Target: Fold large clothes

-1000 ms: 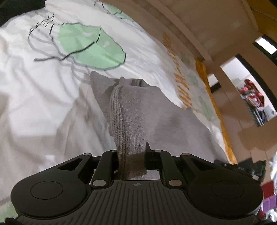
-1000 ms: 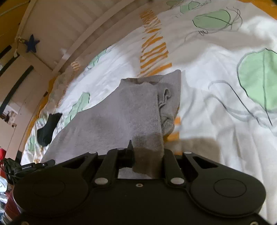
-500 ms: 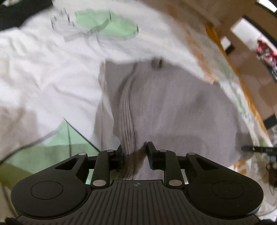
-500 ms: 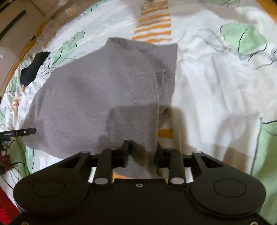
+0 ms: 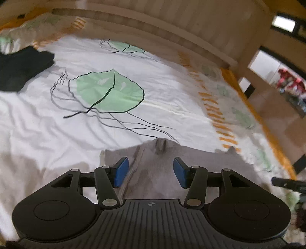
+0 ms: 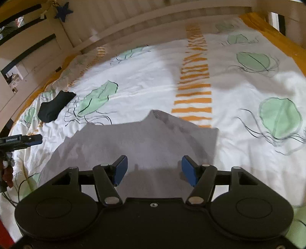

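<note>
The gray sweater [image 6: 137, 145] lay spread flat on the bed, over the white duvet [image 6: 153, 76] printed with green jellyfish and orange stripes. The left tongs [image 5: 150, 172] stood wide apart above one ribbed edge of it, gripping nothing, and the right tongs [image 6: 154, 170] were equally wide and empty over its near part. A black sock [image 6: 55, 106] lay well apart on the duvet.

Ahead of your claw lies a bed [image 5: 47, 134] under a white duvet cover [image 6: 145, 76] printed with green jellyfish and orange stripes. Beyond it runs a pale wooden bed rail [image 6: 153, 23]. A blue star [image 6: 64, 11] hangs upper left.
</note>
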Demonstrator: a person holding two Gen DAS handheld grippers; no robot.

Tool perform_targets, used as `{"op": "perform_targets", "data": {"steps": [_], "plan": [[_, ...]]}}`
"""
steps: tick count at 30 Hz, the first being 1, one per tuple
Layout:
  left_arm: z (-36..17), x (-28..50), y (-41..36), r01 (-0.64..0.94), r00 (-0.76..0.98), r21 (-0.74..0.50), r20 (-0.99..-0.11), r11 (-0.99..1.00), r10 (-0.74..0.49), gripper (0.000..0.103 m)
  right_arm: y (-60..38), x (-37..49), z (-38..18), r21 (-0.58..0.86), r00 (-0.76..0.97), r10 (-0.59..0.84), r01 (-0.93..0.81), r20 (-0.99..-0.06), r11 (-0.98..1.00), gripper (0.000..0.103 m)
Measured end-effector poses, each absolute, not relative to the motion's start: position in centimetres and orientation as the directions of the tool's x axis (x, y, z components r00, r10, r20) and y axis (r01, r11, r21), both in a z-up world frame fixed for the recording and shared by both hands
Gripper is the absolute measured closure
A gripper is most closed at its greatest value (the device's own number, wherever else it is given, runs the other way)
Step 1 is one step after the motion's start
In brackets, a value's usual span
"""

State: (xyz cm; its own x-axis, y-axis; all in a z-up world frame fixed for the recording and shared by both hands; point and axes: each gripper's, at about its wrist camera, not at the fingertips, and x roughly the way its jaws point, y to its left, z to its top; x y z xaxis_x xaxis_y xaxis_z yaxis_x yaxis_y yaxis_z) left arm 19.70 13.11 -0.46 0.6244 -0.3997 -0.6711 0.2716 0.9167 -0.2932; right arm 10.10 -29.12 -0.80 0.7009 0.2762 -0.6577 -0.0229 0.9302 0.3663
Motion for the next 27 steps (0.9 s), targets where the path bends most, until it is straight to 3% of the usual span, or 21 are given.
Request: {"op": "perform_targets", "data": {"steps": [8, 14, 18, 22, 27], "plan": [[-6.0, 22.5, 9.9, 0.323, 0.562, -0.113, -0.776, 0.939, -0.287, 0.051, -27.9, 11.5, -4.5, 0.313, 0.686, 0.246, -0.029, -0.684, 0.949, 0.036], [-7.3, 21.8, 10.0, 0.335, 0.635, 0.011, -0.742, 0.942, -0.217, 0.029, -28.7, 11.6, -5.7, 0.315, 0.681, 0.240, -0.013, -0.692, 0.949, 0.036], [-8.1, 22.1, 10.5, 0.294, 0.639, -0.023, -0.739, 0.956, -0.214, 0.020, -27.8, 12.0, -6.6, 0.230, 0.665, 0.189, -0.026, -0.722, 0.973, 0.036], [-7.8, 22.4, 10.5, 0.286, 0.635, -0.037, -0.741, 0.957, -0.218, 0.020, -25.8, 12.0, -7.2, 0.093, 0.671, 0.120, -0.076, -0.732, 0.993, 0.033], [-6.7, 21.9, 12.0, 0.207, 0.626, -0.195, -0.727, 0.959, -0.283, 0.022, -26.8, 11.7, -6.4, 0.171, 0.678, 0.178, -0.079, -0.713, 0.982, 0.024]]}}
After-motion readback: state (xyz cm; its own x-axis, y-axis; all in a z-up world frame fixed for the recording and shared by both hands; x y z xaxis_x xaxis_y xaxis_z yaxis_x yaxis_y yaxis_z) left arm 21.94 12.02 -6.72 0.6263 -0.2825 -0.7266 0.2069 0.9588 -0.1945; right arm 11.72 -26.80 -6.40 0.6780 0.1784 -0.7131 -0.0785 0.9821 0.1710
